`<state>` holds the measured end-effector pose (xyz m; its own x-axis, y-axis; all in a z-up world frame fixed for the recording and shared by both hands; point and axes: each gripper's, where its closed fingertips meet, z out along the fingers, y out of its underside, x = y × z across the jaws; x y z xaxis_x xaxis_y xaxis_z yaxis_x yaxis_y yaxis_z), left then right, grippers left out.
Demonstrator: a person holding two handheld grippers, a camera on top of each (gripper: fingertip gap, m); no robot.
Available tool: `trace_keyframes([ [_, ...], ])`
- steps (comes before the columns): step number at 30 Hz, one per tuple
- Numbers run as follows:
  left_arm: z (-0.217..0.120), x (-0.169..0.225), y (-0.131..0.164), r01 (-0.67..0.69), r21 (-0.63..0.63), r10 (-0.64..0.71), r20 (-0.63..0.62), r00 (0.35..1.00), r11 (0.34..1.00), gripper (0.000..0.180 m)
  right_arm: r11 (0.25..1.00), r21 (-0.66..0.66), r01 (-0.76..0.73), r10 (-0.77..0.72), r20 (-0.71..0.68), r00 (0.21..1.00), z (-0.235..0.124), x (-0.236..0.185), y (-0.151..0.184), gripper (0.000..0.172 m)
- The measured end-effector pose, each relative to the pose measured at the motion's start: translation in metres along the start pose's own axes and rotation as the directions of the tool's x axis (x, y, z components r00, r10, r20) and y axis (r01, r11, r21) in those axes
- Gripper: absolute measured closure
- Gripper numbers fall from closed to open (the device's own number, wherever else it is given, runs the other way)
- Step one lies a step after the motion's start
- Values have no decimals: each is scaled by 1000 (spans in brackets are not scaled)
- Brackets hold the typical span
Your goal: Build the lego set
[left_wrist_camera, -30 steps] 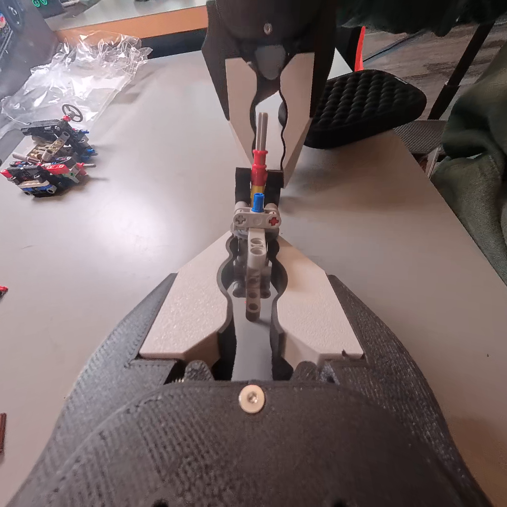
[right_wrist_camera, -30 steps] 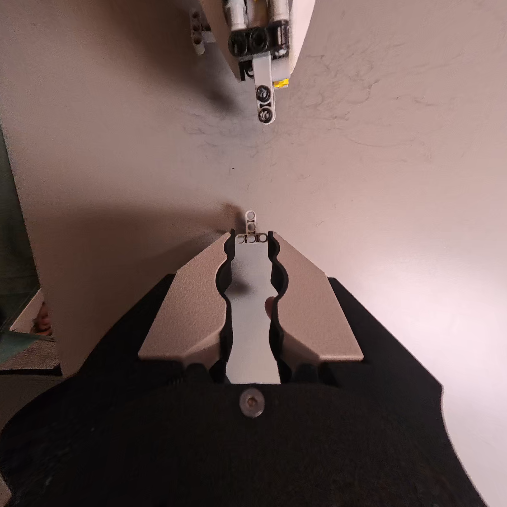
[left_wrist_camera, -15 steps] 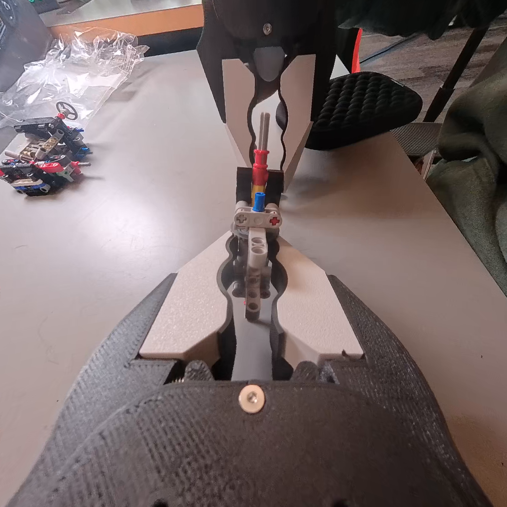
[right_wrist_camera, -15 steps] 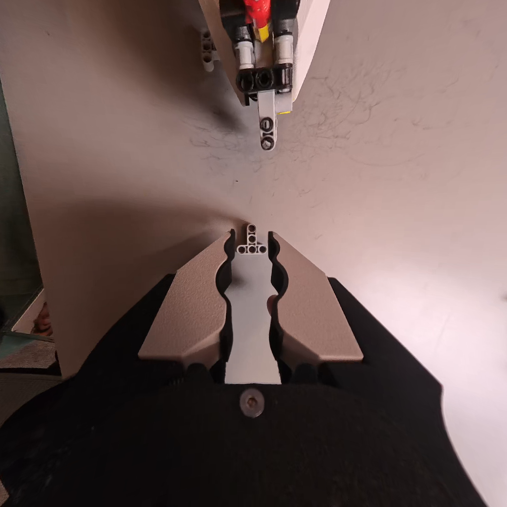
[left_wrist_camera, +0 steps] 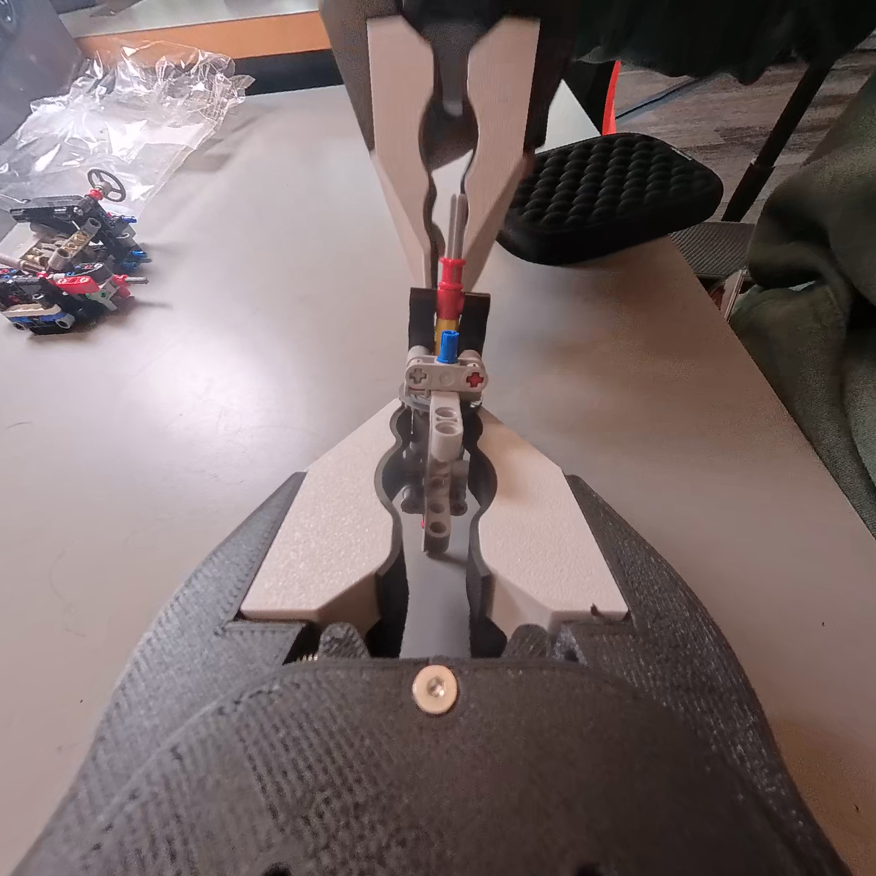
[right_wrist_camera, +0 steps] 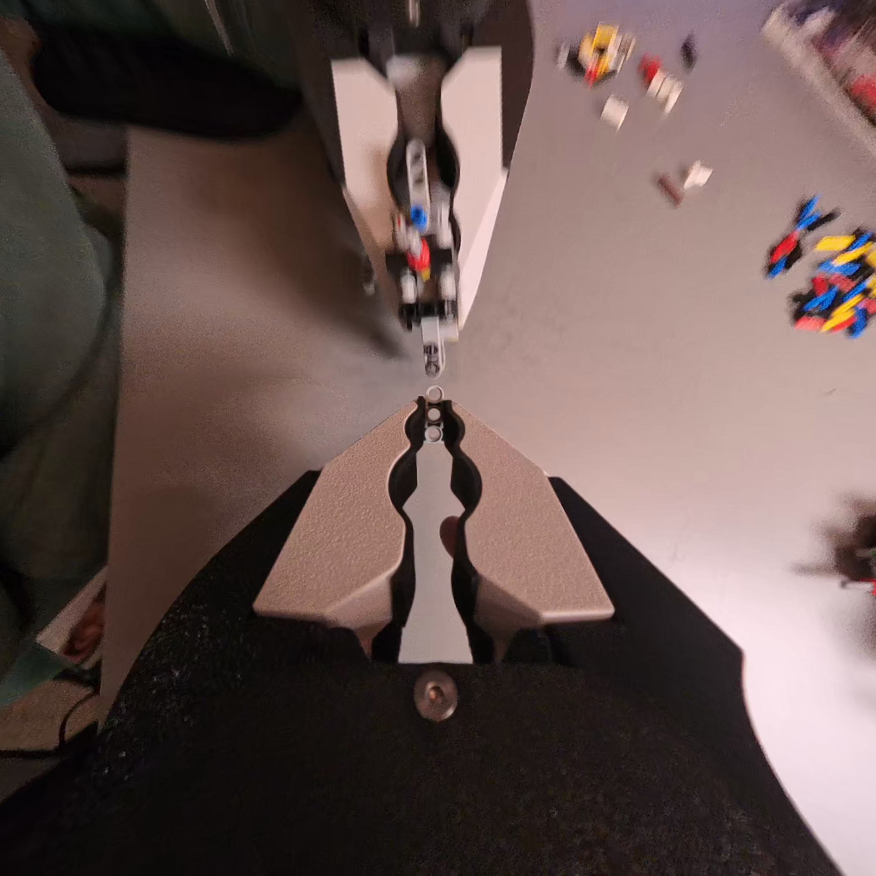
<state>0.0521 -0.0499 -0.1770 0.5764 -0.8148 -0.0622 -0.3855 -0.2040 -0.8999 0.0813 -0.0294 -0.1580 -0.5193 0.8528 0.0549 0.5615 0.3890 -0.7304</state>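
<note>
My left gripper (left_wrist_camera: 443,417) is shut on a small toy-brick assembly (left_wrist_camera: 445,377) of grey beams with a blue pin, a red and yellow axle part and black pieces, and holds it above the table (left_wrist_camera: 213,426). My right gripper (right_wrist_camera: 433,405) is shut on a small light grey holed beam piece (right_wrist_camera: 433,425). One hole of the piece sticks out past the fingertips. It sits just short of a grey beam tip (right_wrist_camera: 432,351) that juts from the assembly (right_wrist_camera: 422,251) in the left gripper (right_wrist_camera: 422,313). In the left wrist view the right gripper (left_wrist_camera: 448,265) points down behind the assembly.
A partly built brick model (left_wrist_camera: 61,284) and a clear plastic bag (left_wrist_camera: 118,104) lie at the far left. A black textured pad (left_wrist_camera: 606,199) overhangs the table's right edge. Loose coloured pieces (right_wrist_camera: 834,284) lie to the right. A person's green clothing (right_wrist_camera: 38,284) is at the left. The grippers' ends are close to 5 cm from one another.
My right jaws closed on the small grey piece that lay between them on the table. The right gripper then tilted up, bringing the piece close to the assembly. The left gripper kept its hold.
</note>
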Motion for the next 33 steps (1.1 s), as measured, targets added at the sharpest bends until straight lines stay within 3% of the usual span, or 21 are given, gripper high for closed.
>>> trace_keyframes([
  [3, 0, 0, -1, 0, 7, 0, 0, 1000, 1000, 161, 994, 107, 23, -21, -15, 1000, -12, 0, -25, 166],
  [17, 5, 7, 0, 24, -20, -26, -57, 998, 999, 160, 997, 78, -23, 22, 20, 1000, 10, -8, -5, 166],
  [25, 12, 3, -1, 185, -30, -187, -154, 970, 982, 160, 974, 125, -189, 183, 54, 982, 8, -1, 2, 166],
  [33, 16, 3, 2, 176, -33, -179, -143, 973, 984, 161, 957, 144, -250, 241, 81, 967, 15, -3, 13, 166],
])
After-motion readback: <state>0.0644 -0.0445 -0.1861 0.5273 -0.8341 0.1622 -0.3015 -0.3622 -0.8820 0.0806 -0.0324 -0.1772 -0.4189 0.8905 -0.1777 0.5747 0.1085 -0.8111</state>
